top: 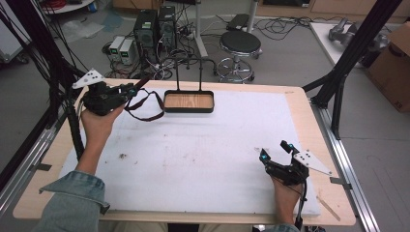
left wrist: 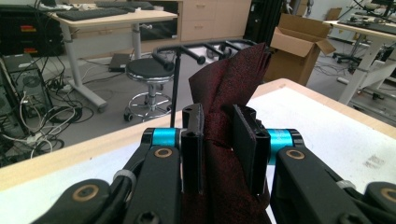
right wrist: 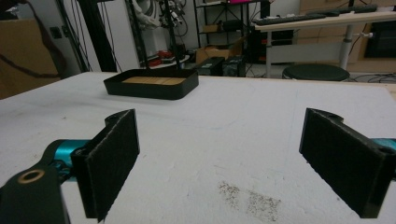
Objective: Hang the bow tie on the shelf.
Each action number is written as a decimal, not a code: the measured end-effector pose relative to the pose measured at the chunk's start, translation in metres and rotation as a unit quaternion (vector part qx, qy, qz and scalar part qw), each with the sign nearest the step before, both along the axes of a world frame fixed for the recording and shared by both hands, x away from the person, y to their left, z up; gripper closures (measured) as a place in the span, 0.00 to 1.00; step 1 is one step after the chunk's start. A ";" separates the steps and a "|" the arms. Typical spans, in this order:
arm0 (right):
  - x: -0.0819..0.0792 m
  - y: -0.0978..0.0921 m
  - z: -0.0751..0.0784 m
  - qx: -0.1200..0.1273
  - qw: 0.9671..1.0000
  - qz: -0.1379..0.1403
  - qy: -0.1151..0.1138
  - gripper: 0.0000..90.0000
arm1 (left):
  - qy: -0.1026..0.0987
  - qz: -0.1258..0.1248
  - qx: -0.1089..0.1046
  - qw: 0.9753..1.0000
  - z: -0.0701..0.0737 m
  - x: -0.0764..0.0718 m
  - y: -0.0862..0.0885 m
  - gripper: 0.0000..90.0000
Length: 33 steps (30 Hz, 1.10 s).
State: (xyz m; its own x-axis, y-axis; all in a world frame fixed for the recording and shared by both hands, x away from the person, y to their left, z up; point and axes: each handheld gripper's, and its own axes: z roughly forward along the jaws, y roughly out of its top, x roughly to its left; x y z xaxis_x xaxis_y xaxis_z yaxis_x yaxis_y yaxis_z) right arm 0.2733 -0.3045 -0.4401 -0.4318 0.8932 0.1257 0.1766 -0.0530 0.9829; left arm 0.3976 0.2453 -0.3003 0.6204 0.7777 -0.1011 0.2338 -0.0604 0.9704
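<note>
You had your left gripper [left wrist: 218, 140] clamped on a dark red patterned fabric tie [left wrist: 233, 88], the cloth bunched between the jaws and rising past them. From above, that gripper [top: 104, 96] was raised near the far left corner of the white padded tabletop [top: 193, 159], and the tie [top: 145, 108] hung off it in a loop toward the mat; I judge you held it high so the loop would clear the surface. Just beside the loop, at the middle of the far edge, stood the black tray with a wooden floor and thin upright wire stand [top: 189, 101], probably where the tie was bound.

Your right gripper [top: 278, 162] sat near the near right corner, jaws spread wide and holding nothing, well apart from the rest. Between the two, the mat lay bare save for faint specks [right wrist: 247, 196], so you had open room everywhere.
</note>
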 end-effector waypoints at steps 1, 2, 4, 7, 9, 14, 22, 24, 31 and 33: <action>0.000 0.000 0.000 0.003 1.000 -0.001 0.001 0.12 | -0.002 0.000 0.001 1.000 0.001 0.003 -0.002 0.82; 0.000 0.000 0.000 0.003 1.000 -0.001 0.001 0.12 | -0.004 -0.001 0.000 1.000 0.002 0.005 -0.004 0.82; 0.000 0.000 0.000 0.006 1.000 0.001 0.002 0.12 | -0.005 -0.003 0.003 1.000 0.005 0.010 -0.007 0.82; 0.001 -0.001 0.000 0.005 1.000 0.002 0.000 0.12 | -0.009 -0.004 0.003 1.000 0.008 0.017 -0.011 0.82; 0.001 -0.001 0.000 0.005 1.000 0.003 0.001 0.12 | -0.010 -0.005 0.003 1.000 0.010 0.021 -0.013 0.82; 0.001 -0.001 0.000 0.003 1.000 0.002 0.001 0.12 | -0.012 -0.008 0.007 1.000 0.014 0.030 -0.018 0.82; 0.001 -0.001 0.000 0.004 1.000 0.003 0.002 0.12 | -0.016 -0.008 0.007 1.000 0.019 0.044 -0.024 0.82; 0.000 -0.001 0.000 0.005 1.000 0.002 0.003 0.12 | -0.016 -0.008 0.009 1.000 0.021 0.048 -0.026 0.82; 0.001 -0.001 0.000 0.005 1.000 0.001 0.004 0.12 | -0.009 -0.004 0.010 1.000 0.020 0.070 -0.032 0.82; 0.001 -0.001 0.000 0.006 1.000 0.000 0.005 0.12 | -0.008 -0.003 0.005 1.000 0.019 0.075 -0.033 0.82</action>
